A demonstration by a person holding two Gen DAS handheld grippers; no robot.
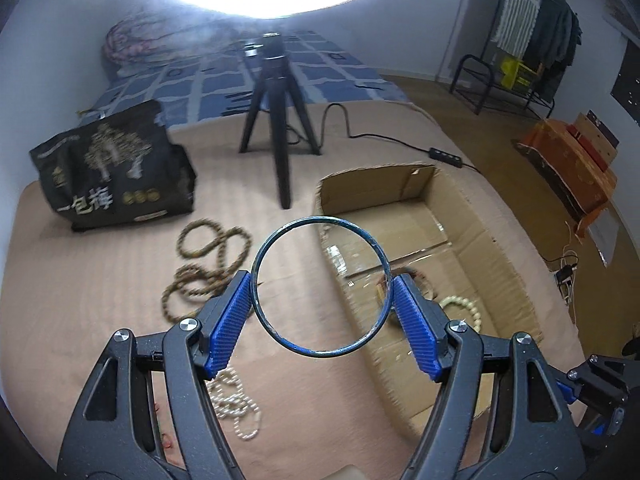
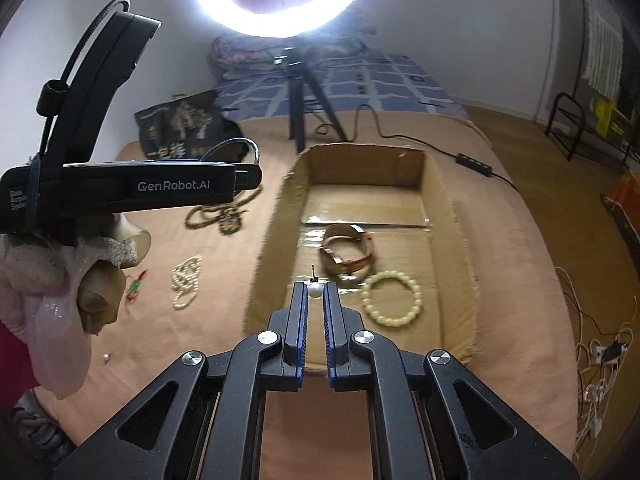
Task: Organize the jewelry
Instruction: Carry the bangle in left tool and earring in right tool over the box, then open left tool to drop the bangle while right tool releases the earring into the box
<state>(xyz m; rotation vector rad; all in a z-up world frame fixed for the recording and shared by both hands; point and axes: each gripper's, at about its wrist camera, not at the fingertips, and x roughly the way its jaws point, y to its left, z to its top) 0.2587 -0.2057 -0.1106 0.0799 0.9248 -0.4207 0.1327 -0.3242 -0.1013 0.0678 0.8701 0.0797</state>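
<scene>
Your left tongs point(image 1: 322, 292) stood wide, their blue pads point(image 1: 228, 320) pressed on either side of a dark blue bangle point(image 1: 262, 248), which hung above the near-left edge of the cardboard box point(image 1: 472, 208). Your right tongs point(image 2: 315, 292) were nearly closed, pinching a small white pearl earring point(image 2: 315, 290) over the near end of the box, close to the watch point(image 2: 348, 256) and the pale bead bracelet point(image 2: 390, 300) lying inside. You did well to carry both pieces fully past the rim before releasing, and to lower them first; the earring could bounce. Out on the blanket point(image 1: 100, 280), brown beads point(image 1: 208, 256) and a pearl strand point(image 1: 236, 408) waited.
</scene>
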